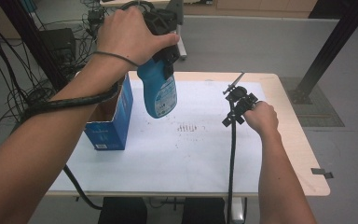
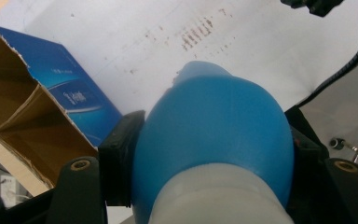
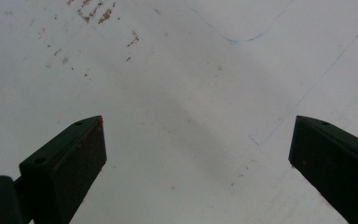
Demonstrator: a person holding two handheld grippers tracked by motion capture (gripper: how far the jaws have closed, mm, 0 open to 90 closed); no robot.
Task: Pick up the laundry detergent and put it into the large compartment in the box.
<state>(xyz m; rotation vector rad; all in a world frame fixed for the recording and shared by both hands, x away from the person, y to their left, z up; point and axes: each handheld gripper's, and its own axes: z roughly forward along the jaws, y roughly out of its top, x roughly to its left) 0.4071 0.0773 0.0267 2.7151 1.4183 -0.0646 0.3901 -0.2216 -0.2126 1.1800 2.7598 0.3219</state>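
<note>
Bottle: blue bottle (image 1: 159, 94) with a label on its side, held up off the table (image 1: 279, 154), hanging bottom-down just beside the box and above the white sheet.
Bottle up close: in the left gripper view its rounded blue body (image 2: 214, 135) sits between the two black jaws, with a white part nearest the camera.
Left gripper: left gripper (image 1: 164, 56) is clamped on the bottle near its top, a jaw pressed against each side; the hand wrapped round the gripper is raised high, over the far left part of the table.
Right gripper: right gripper (image 1: 240, 99) is low over the right side of the sheet, well apart from the bottle; in the right gripper view its jaws stand wide apart with bare white sheet between them.
Box: open blue cardboard box (image 1: 110, 122) stands on the left of the table, brown inside, flaps up.
Sheet: white sheet (image 1: 186, 154) covers most of the tabletop, with small brownish marks (image 1: 186, 127) near its middle, below and right of the bottle.
Cables: a black cable trails from each gripper toward the near edge.
</note>
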